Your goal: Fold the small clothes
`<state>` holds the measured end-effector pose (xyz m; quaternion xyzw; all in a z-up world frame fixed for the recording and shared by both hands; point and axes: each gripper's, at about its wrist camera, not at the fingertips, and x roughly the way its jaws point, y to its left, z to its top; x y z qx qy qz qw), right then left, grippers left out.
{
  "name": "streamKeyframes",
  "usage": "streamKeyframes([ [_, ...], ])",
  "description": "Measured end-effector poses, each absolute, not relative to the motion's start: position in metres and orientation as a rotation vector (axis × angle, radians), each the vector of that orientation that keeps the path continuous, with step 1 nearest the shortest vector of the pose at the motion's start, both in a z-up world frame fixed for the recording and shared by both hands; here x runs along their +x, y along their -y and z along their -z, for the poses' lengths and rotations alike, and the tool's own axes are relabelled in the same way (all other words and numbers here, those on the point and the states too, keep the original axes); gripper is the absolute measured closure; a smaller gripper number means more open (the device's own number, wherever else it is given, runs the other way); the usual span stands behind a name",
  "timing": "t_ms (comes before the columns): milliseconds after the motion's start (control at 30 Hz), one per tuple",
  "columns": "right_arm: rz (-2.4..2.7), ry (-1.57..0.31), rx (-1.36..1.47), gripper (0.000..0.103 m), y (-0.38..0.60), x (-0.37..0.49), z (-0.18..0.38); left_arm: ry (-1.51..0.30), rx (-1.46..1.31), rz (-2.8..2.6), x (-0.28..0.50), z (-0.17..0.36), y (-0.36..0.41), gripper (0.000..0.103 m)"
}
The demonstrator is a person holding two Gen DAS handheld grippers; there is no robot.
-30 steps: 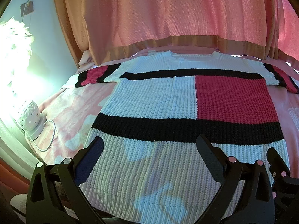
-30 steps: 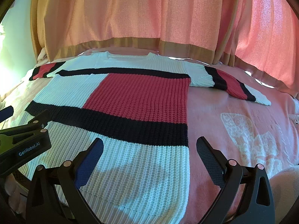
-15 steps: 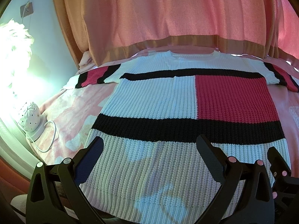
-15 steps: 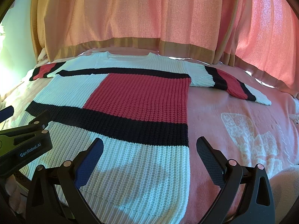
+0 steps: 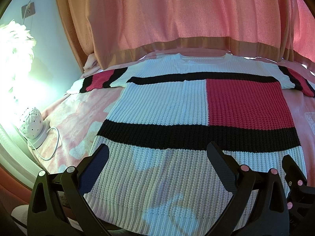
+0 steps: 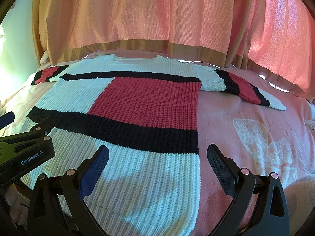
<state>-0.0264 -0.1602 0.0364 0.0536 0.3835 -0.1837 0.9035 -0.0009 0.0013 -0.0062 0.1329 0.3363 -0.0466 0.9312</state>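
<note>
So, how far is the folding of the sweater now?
Done: the sweater lies spread flat on the pink blanket, both sleeves out to the sides. In hand: nothing; the left gripper and right gripper hover over the hem with jaws open and empty. Left: every fold, as no sleeve or edge is turned in.

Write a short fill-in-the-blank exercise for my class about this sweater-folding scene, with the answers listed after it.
1. The sweater lies spread flat on a ____ blanket.
2. Both the left gripper and the right gripper have their jaws ____.
3. The large square beside the sweater's white panel is ____.
4. Behind the bed hangs a ____.

Answers: pink; open; red; curtain
</note>
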Motion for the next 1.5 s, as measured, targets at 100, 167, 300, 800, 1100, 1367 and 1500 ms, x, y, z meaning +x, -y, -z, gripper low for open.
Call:
streamKeyframes([
  [100, 0.38, -0.792, 0.111, 0.005, 0.16, -0.026, -0.036, -0.688, 0.272, 0.096, -0.001, 0.006, -0.001, 0.006],
  [167, 0.38, -0.793, 0.111, 0.005, 0.16, -0.026, -0.037, -0.688, 0.272, 0.095, -0.001, 0.006, -0.001, 0.006],
  [300, 0.38, -0.793, 0.111, 0.005, 0.16, -0.026, -0.037, -0.688, 0.273, 0.095, -0.001, 0.006, -0.001, 0.006],
  [800, 0.341, -0.721, 0.142, 0.005, 0.175, -0.033, -0.055, -0.674, 0.201, 0.117, 0.005, -0.009, -0.005, 0.006],
  [1100, 0.163, -0.49, 0.229, 0.005, 0.319, -0.078, -0.132, -0.585, -0.073, 0.252, 0.037, -0.091, 0.011, 0.005],
  [1367, 0.37, -0.516, 0.808, 0.005, 0.543, -0.106, -0.061, -0.536, -0.052, 0.229, 0.08, -0.09, 0.07, 0.005],
  [1500, 0.418, -0.544, 0.919, 0.005, 0.598, -0.099, -0.011, -0.558, 0.031, 0.203, 0.091, -0.065, 0.089, 0.005],
])
